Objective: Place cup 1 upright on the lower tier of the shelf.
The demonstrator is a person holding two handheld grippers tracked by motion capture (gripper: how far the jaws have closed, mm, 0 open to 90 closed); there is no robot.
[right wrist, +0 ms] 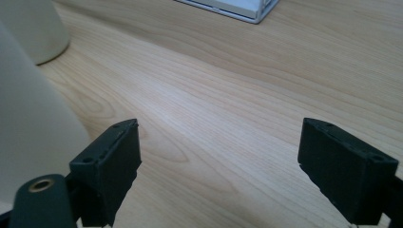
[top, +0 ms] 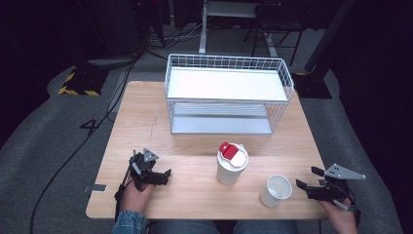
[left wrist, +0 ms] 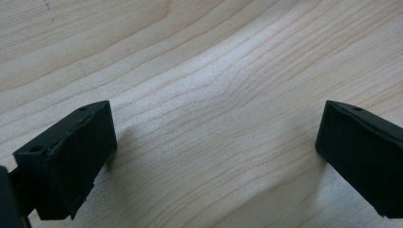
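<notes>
1 wooden counter (top: 195, 141), light grain, carrying everything. On its far half: 1 white wire basket rack (top: 229, 92), 2 levels – a white tray on top and a shelf underneath, w/ the open side facing the person.

2 cups, both on the near half. Taller one: white cup (top: 230, 168) w/ a red-and-white lid (top: 233, 153), upright, approx. centre of counter, in front of the rack. Shorter one: open white cup (top: 275, 191), no lid, upright, to the right of the lidded cup & nearer the counter edge; the two stand apart.

2 tongs, 1 per hand. Right tongs (top: 309, 184) at the near right corner, just beside the open cup, not touching it; jaws parted, nothing between them – right gripper view has bare wood in the gap, open cup's wall blurred at left. Left tongs (top: 165, 174) at the near left, well apart from both cups; jaws wide apart, nothing held, bare wood between them in the left gripper view.
</notes>
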